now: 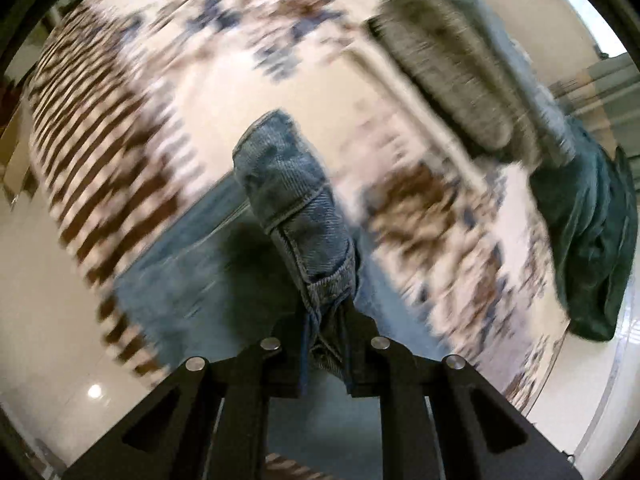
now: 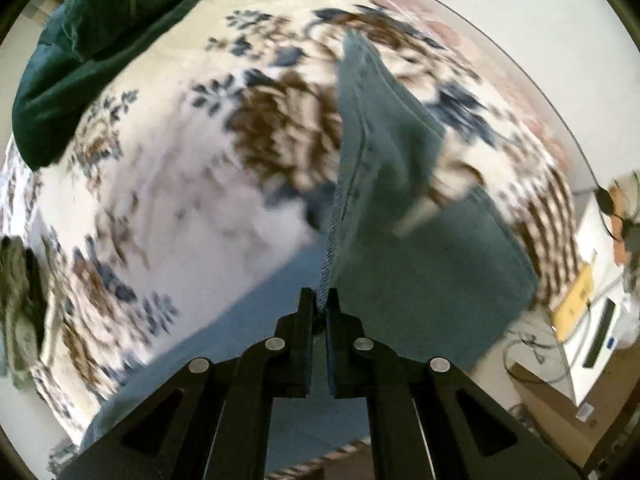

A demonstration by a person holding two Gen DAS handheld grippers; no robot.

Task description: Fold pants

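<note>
Denim fills the near middle of both views: the jeans (image 1: 292,200) hang lifted above a patterned rug (image 1: 132,92). The left gripper (image 1: 326,320) is clamped on a bunched, seamed fold of the jeans, cloth wedged between its fingers. Far right in that view lie a grey fleece garment (image 1: 444,76) and a dark green garment (image 1: 588,240). The right gripper (image 2: 320,300) is clenched on a thin stitched edge of the jeans (image 2: 384,160), the rest draping blurred to the right over the rug (image 2: 160,200).
</note>
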